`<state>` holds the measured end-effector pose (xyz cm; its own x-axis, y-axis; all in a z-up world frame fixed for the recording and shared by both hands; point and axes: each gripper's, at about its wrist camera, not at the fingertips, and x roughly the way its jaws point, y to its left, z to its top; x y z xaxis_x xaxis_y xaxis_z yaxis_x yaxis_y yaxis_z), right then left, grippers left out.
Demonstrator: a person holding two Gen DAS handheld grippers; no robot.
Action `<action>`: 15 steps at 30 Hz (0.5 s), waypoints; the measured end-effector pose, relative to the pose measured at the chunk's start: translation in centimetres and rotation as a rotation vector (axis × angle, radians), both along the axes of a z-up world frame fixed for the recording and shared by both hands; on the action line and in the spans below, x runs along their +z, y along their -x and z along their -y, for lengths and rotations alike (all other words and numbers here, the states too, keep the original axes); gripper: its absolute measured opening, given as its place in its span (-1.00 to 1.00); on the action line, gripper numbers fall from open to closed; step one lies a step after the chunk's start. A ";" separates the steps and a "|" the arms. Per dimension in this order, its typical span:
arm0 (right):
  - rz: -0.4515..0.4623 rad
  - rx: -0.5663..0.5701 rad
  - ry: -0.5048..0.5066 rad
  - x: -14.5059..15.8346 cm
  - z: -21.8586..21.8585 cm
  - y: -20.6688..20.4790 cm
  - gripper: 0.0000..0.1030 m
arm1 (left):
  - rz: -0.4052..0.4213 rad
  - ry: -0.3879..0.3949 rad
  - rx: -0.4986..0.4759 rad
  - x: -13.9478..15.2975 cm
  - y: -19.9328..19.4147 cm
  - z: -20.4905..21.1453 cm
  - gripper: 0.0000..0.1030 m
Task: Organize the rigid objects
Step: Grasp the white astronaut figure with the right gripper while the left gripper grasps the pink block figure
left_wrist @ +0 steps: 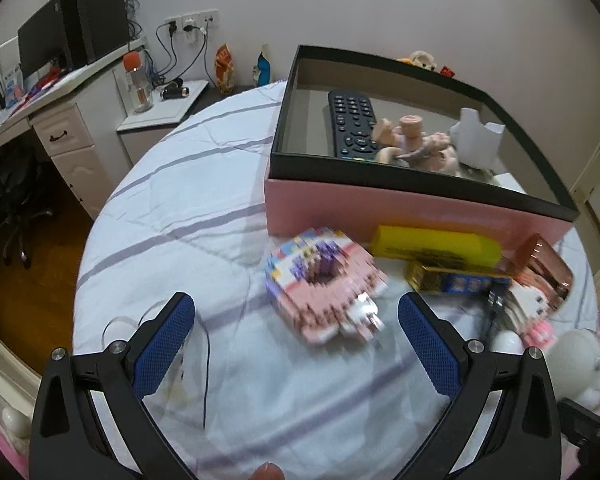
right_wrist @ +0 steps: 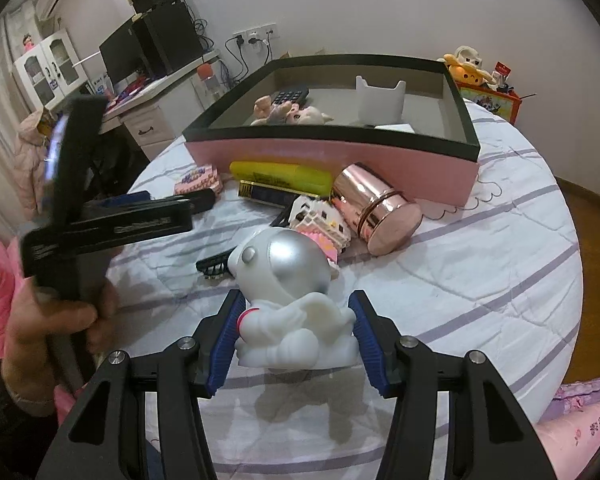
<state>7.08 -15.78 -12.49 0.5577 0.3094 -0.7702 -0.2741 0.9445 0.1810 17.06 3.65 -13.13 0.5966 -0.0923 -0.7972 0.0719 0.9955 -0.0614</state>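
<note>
so i'd call this roughly half done, judging by what's in the pink cardboard box with the black rim (left_wrist: 400, 204) versus what's lying outside it. inside the box, in the upper middle of my left view, there's already a black remote control (left_wrist: 350, 120), a pale pink jointed doll-like figure (left_wrist: 416, 142) and a white cat-eared plastic holder (left_wrist: 476, 136). still out on the white striped bedsheet (left_wrist: 188, 200): a pink and purple brick-built model (left_wrist: 324, 276) dead centre of the left view, a yellow oblong case (left_wrist: 436, 244) right against the box wall, a gold and blue small carton (left_wrist: 452, 278) just below it, a shiny rose-gold cylindrical tin (right_wrist: 376, 210) on its side, a white and pink brick-built figure (right_wrist: 320, 220) and a black comb (right_wrist: 214, 264). my left claw (left_wrist: 296, 344) is spread wide and empty, hanging just short of the brick model. my right claw (right_wrist: 296, 340) has its blue pads either side of the white and silver astronaut figurine (right_wrist: 288, 296), low in the right view, looks like touching it, but i honestly can't tell if it's clamped. so i reckon about six things to go.
</note>
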 end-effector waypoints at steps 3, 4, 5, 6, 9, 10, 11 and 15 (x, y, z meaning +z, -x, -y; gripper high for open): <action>-0.002 0.004 -0.013 0.1 0.2 -0.3 0.07 | -0.012 -0.001 -0.017 -0.7 -1.3 0.1 0.98; -0.003 0.005 -0.017 0.1 0.3 -0.3 0.07 | -0.009 0.005 -0.023 -0.9 -1.6 0.1 0.97; -0.006 0.007 -0.026 0.1 0.4 -0.4 0.07 | -0.007 0.013 -0.029 -0.9 -1.8 0.2 0.94; -0.007 0.006 -0.031 0.0 0.3 -0.5 0.07 | -0.005 0.024 -0.036 -0.9 -1.9 0.1 0.87; -0.013 0.007 -0.042 0.0 0.4 -0.7 0.07 | 0.005 0.047 -0.049 -0.7 -2.1 -0.1 0.51; -0.014 0.006 -0.043 0.0 0.4 -0.7 0.07 | 0.009 0.050 -0.050 -0.7 -2.0 -0.2 0.33; -0.013 0.005 -0.042 0.0 0.3 -0.6 0.07 | 0.011 0.045 -0.049 -0.6 -1.8 -0.3 0.24; -0.005 0.012 -0.051 0.3 0.2 -0.2 0.07 | 0.012 0.073 -0.052 -0.5 -0.7 -0.9 0.22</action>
<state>7.25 -16.02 -12.18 0.5501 0.3549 -0.7560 -0.2840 0.9308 0.2302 17.80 4.52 -13.58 0.5989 -0.1814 -0.7800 0.1250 0.9832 -0.1326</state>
